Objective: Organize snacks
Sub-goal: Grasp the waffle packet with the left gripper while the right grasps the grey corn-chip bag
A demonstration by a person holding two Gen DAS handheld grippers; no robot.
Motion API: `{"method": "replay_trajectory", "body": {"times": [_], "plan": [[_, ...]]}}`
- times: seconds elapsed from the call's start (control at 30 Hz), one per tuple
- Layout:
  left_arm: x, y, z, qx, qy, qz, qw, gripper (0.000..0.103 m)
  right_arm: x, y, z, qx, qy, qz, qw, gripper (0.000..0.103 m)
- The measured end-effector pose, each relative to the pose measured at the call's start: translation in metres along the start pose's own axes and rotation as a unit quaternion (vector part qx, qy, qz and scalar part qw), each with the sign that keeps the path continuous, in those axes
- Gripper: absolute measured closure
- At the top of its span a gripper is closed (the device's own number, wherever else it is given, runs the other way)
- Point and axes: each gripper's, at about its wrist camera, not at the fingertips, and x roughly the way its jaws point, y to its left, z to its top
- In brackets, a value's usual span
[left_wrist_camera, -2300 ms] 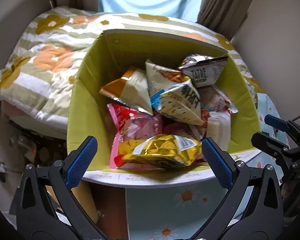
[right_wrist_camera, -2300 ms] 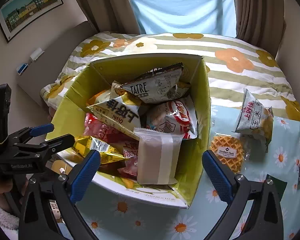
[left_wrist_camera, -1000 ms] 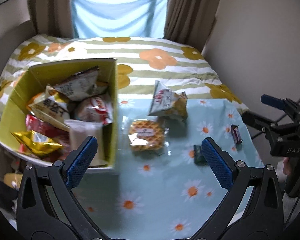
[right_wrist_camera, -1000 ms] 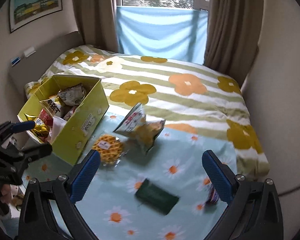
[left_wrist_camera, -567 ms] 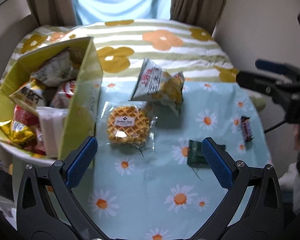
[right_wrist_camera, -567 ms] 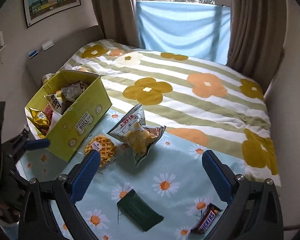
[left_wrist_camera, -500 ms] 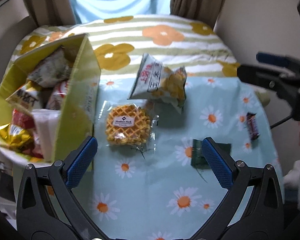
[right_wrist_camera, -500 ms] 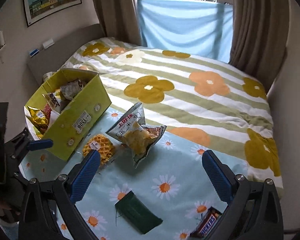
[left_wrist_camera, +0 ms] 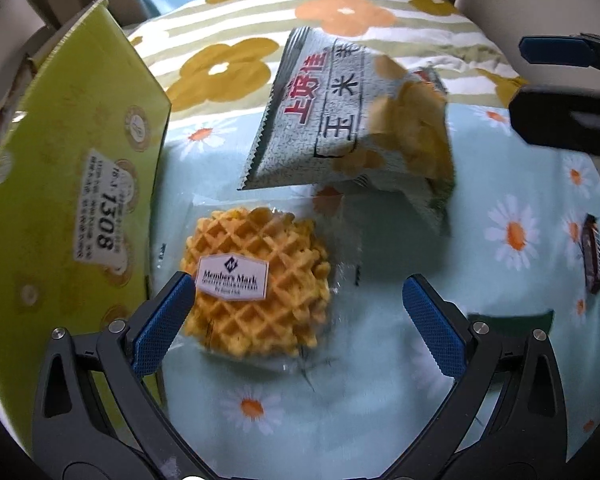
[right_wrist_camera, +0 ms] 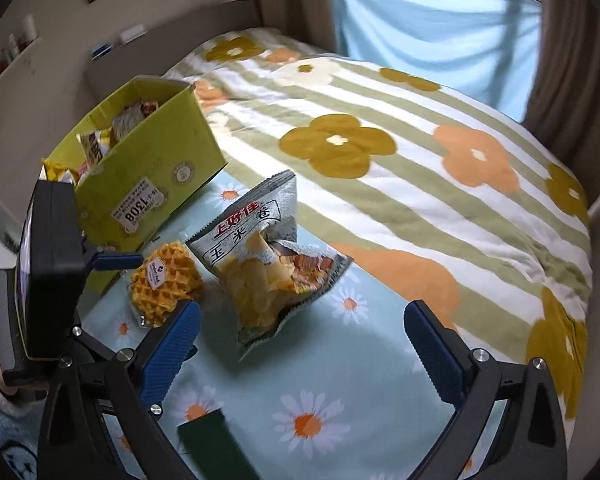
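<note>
Waffle [left_wrist_camera: 256,288], sealed in clear wrap with a Member's Mark label, lies on the daisy cloth [left_wrist_camera: 380,420] just beside the yellow-green box [left_wrist_camera: 72,184], at about 7 o'clock from the corn chip bag [left_wrist_camera: 352,128]. It looks light, crumbly and slick in its film, so a gentle pinch across the disc's edges, or on the loose wrap, seems wisest. The left gripper [left_wrist_camera: 296,312] is spread wide with nothing between its pads, as is the right gripper [right_wrist_camera: 300,344]. Half a second ago the left gripper sat higher; now the waffle fills the gap by its left pad.
</note>
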Motion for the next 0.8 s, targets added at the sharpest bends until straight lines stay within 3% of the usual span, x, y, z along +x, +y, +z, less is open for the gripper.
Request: {"method": "replay_trajectory", "body": {"times": [0.17,0.37,0.7,0.8], "plan": [[0.008,0.006,0.005,-0.018,-0.009,0.015,0.9997,0.004,0.025,-0.001,0.006,-0.026,0.008,0.024,0.999,0.002],[0.020,0.000,0.004,0.010,-0.011,0.048,0.9987,0.004,0.039,0.005,0.013,-0.064,0.014,0.046,0.997,0.002],[0.022,0.001,0.007,-0.004,-0.009,0.038,0.9992,0.007,0.062,0.014,0.023,-0.120,0.036,0.062,0.990,0.002],[0.022,0.007,0.009,-0.009,-0.008,0.039,0.9992,0.017,0.067,0.018,0.027,-0.139,0.041,0.066,0.987,0.002]]}}
